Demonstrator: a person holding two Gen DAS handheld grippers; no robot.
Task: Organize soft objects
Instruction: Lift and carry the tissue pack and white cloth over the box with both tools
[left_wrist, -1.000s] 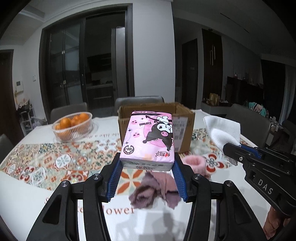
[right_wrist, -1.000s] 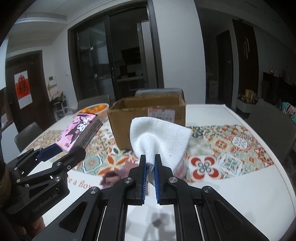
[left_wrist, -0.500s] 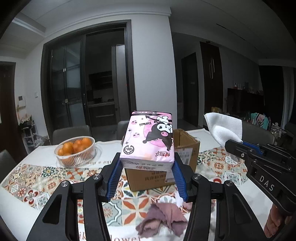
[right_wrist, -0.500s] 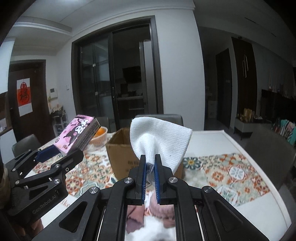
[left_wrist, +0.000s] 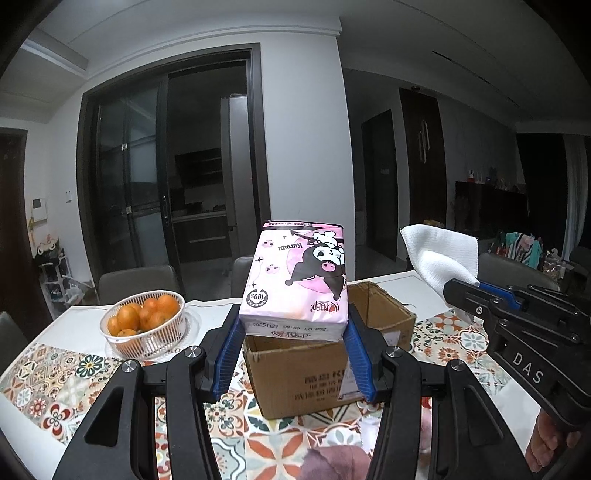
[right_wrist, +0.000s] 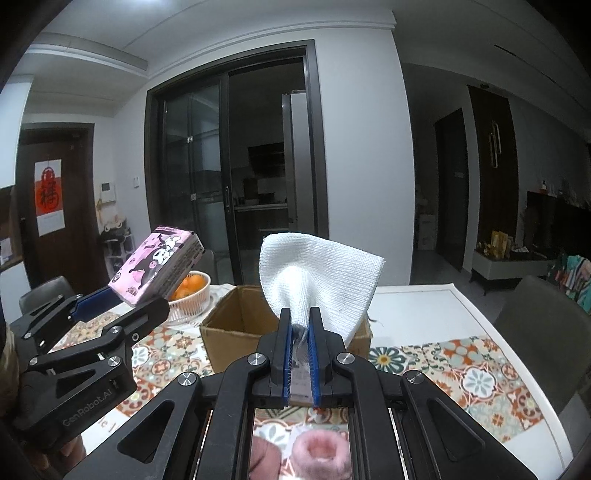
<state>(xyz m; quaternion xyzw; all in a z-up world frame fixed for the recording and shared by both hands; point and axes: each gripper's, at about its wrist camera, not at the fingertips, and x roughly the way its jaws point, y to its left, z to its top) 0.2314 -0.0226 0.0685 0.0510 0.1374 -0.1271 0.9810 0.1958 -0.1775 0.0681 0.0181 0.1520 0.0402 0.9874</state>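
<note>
Above the cardboard box (left_wrist: 328, 354), left gripper (left_wrist: 293, 343) clamps the pink tissue pack (left_wrist: 295, 284), long axis pointing away from the hand; box opening sits just below and ahead. Right gripper (right_wrist: 301, 332) pinches the white cloth (right_wrist: 317, 277), box directly ahead too. Left looks nearer.

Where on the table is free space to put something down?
Free: the patterned cloth right of the cardboard box, up to the white table edge. Crowded: the orange basket left of the box, and pink soft items just below the grippers.
</note>
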